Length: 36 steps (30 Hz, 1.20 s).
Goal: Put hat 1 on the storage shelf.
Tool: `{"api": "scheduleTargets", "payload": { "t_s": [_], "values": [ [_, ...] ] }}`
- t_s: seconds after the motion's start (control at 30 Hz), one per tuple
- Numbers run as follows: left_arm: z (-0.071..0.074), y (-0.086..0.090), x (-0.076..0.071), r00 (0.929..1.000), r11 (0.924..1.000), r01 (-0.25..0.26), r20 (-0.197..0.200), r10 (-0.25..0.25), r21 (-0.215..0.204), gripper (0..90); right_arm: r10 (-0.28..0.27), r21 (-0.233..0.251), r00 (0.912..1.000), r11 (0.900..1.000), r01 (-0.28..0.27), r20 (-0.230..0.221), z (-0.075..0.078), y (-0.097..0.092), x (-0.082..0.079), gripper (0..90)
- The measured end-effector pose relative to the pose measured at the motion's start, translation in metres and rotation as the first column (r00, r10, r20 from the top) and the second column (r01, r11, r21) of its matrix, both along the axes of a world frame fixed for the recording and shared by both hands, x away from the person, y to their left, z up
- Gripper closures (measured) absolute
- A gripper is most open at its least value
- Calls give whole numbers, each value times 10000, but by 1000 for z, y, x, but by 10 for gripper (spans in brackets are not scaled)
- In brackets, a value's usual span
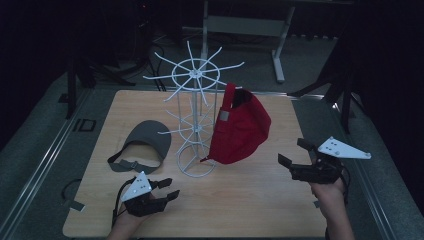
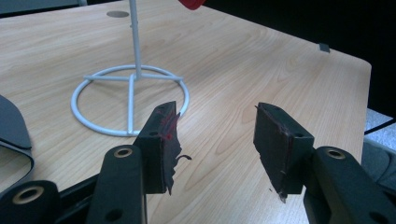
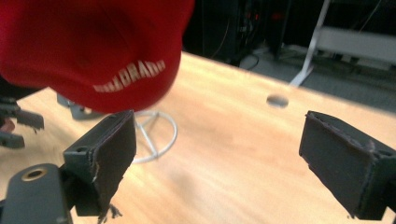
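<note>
You are hanging caps on the rack (image 1: 196, 120), and the red cap (image 1: 239, 129) is already hanging from one of its upper arms, well clear of both grippers. Your right gripper (image 1: 296, 152) is sitting with its jaws spread wide and nothing between them; in the right gripper view the red cap is hanging just above and beyond the left-hand jaw, not touching it. By the look of it, that cap is done and the right hand is free.

Your left gripper (image 1: 167, 189) is holding its jaws roughly half open, also empty. The rack's ring base (image 2: 130, 105) is lying just ahead of the fingertips, and the grey visor (image 1: 142, 145) is resting flat on the table (image 1: 260, 200) just ahead and to the outer side of the left-hand jaw.

The visor looks like the next piece. You are likely needing to swing the left gripper over towards it, drop the jaws around the brim's edge or the strap, and pinch firmly before lifting. The brim is lying flat, so getting a jaw under it may be the awkward part.
</note>
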<state>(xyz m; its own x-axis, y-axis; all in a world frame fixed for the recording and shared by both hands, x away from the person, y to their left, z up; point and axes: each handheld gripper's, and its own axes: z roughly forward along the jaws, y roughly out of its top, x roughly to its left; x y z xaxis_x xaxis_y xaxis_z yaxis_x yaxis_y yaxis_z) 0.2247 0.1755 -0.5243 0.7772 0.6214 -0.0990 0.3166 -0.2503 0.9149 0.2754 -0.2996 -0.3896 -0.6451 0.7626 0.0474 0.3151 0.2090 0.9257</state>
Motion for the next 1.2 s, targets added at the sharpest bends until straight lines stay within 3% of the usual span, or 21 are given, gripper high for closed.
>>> {"api": "scheduleTargets", "payload": {
  "t_s": [0.17,0.43,0.67,0.77,0.93,1.2],
  "values": [
    [-1,0,0,10000,9999,11,43,-11,131,501,-493,42,9979,9988,495,-420,-26,-8,5,147],
    [-7,2,-1,10000,9998,-28,-53,29,193,501,-897,-733,9928,9938,839,-796,-67,-15,11,138],
    [-12,5,1,9998,9993,-132,-108,136,346,501,-1233,-937,9908,9886,1178,-555,-107,-28,17,129],
    [-13,7,2,9997,9992,-199,-123,204,355,501,-1374,-1037,9883,9861,1301,-668,-121,-33,17,129],
    [-16,13,2,9991,9984,-403,-134,409,386,500,-1826,-1221,9800,9774,1723,-790,-136,-43,16,129],
    [-19,19,1,9976,9964,-643,-219,656,556,501,-1924,-1476,9759,9732,1763,-1034,-148,-52,10,132]
  ]
}}
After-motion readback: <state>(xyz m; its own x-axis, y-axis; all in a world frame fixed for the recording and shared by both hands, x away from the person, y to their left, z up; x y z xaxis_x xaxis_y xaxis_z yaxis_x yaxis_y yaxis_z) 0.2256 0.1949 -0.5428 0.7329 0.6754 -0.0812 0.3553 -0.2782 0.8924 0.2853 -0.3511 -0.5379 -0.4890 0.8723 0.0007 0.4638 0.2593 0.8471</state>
